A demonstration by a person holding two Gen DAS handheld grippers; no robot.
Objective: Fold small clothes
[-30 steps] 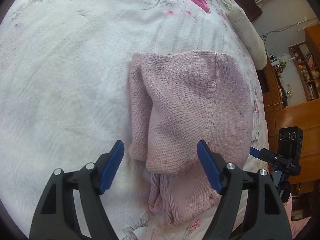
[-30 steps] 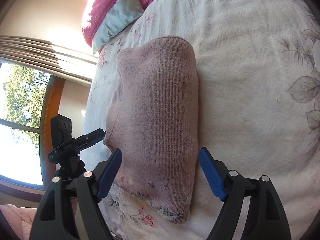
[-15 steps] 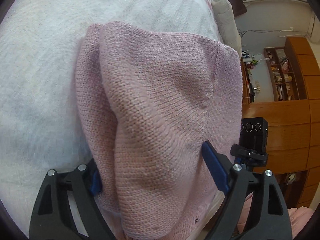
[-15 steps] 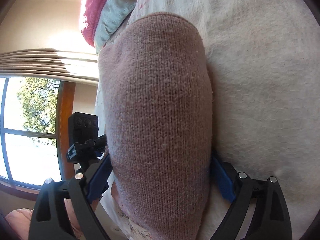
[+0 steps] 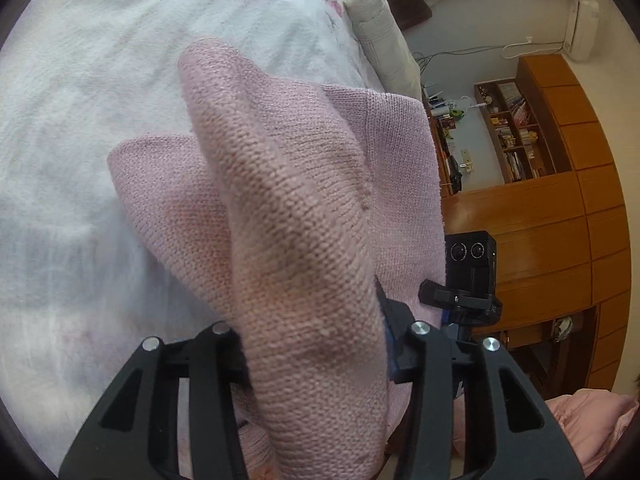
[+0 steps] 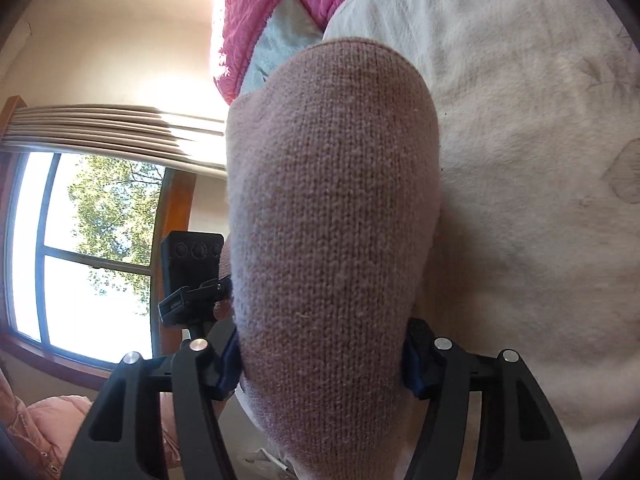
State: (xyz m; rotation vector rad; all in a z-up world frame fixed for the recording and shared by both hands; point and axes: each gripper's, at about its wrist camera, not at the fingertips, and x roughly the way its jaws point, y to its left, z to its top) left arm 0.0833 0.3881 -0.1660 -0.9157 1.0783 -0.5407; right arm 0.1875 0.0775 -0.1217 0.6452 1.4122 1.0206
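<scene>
Since 0.5 s ago: both claws closed onto knit, fold raised. Left wrist: left claw (image 5: 316, 344) clamped on pink sweater (image 5: 288, 216), lifted off bed (image 5: 80, 120). Right wrist: right claw (image 6: 320, 356) pinching sweater edge (image 6: 332, 200) above bed.

Your left tongs (image 5: 316, 352) are closed on a thick fold of the sweater (image 5: 296, 240), the knit bulging up between the two black arms and hiding the blue pads almost wholly; only a sliver of the right pad shows. Your right tongs (image 6: 322, 354) clamp another fold of the same sweater, blue pads pressed into the knit on both sides. Both pairs point forward along the bed. From the left wrist view the right tongs' camera housing shows just off to the right, so your two hands sit near each other.
</scene>
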